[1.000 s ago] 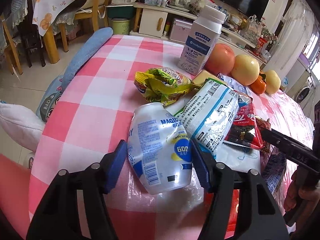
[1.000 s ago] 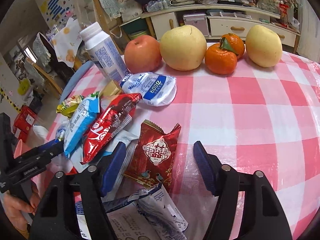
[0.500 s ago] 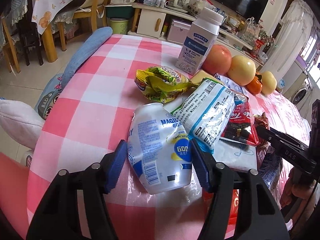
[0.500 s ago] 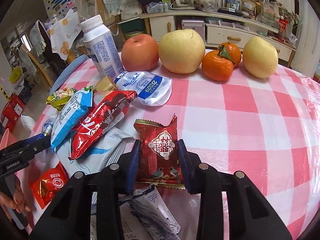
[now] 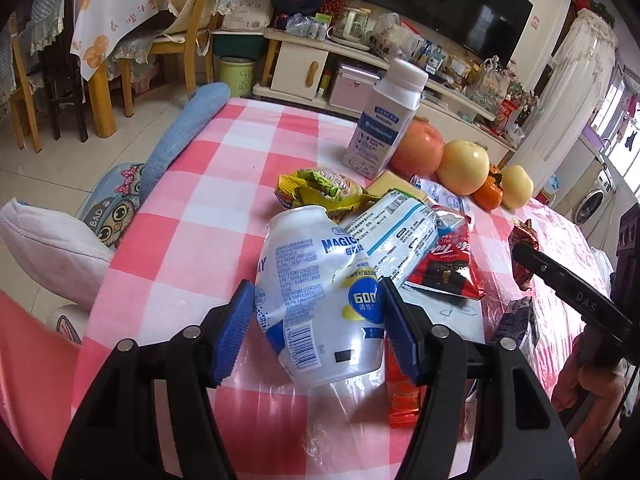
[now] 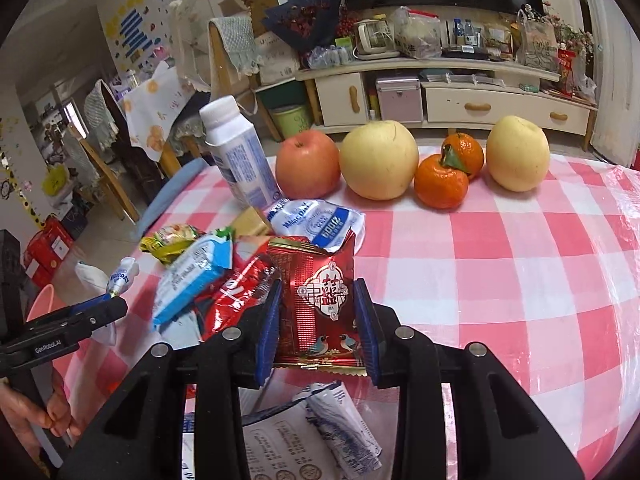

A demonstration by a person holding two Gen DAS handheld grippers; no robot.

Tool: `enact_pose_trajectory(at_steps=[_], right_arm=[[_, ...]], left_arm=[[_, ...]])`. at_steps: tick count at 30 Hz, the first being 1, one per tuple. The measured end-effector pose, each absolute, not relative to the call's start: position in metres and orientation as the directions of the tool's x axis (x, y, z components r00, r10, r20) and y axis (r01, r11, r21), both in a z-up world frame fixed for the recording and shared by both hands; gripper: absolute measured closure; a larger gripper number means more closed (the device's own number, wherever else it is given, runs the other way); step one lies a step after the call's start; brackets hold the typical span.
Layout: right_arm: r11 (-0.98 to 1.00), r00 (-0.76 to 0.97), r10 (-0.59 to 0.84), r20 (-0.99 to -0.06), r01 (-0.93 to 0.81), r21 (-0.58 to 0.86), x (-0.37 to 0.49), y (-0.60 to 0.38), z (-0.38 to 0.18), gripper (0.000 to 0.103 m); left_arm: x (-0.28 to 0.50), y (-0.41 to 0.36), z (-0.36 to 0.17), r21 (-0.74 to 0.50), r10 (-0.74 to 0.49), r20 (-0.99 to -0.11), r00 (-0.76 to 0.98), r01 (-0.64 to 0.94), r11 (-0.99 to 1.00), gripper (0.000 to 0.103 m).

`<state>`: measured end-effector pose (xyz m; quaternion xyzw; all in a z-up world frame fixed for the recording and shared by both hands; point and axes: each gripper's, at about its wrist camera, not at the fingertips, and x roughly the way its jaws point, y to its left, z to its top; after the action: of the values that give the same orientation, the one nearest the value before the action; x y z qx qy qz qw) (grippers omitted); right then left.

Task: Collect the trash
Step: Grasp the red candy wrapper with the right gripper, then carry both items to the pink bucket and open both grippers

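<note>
We saw the left gripper (image 5: 318, 322) clamped on a crushed white yogurt bottle (image 5: 320, 300), its 2 blue pads (image 5: 236, 332) pressed against either side. The bottle sat at the near end of a litter pile on the pink checked tablecloth (image 5: 192, 216), just in front of a blue-and-white wrapper (image 5: 396, 236) and a red coffee sachet (image 5: 444, 268). A crumpled yellow-green packet (image 5: 320, 190) lay behind them. The right gripper (image 6: 318, 328) had closed on a dark red candy packet (image 6: 320, 304), which stood tilted up between the pads, above a flattened printed pouch (image 6: 320, 436). At the far edge stood 1 white milk bottle (image 6: 238, 156), a red apple (image 6: 307, 163), 2 yellow pears (image 6: 379, 160) and 2 tangerines (image 6: 440, 180) in a row.
</note>
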<state>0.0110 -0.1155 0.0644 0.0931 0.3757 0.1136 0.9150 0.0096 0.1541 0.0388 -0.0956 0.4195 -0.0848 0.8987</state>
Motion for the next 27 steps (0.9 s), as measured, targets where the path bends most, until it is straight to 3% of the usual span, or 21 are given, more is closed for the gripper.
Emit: enact_pose_trajectory(at_steps=[12,27], right_arm=[[0.930,0.684,0.364,-0.632,-0.231,0.286,-0.016,-0.079,0.085,0.067],[0.851,0.588,0.516,-0.623,-0.437,0.292,-0.054,0.031,0.107,0.067]], left_arm=[[-0.022,0.182,0.072,-0.207,-0.139,-0.672,0.727,-0.005,0.978,0.039],[-0.041,0.237,0.101,-0.258,-0.025,-0.635,0.772,-0.181,0.949,0.039]])
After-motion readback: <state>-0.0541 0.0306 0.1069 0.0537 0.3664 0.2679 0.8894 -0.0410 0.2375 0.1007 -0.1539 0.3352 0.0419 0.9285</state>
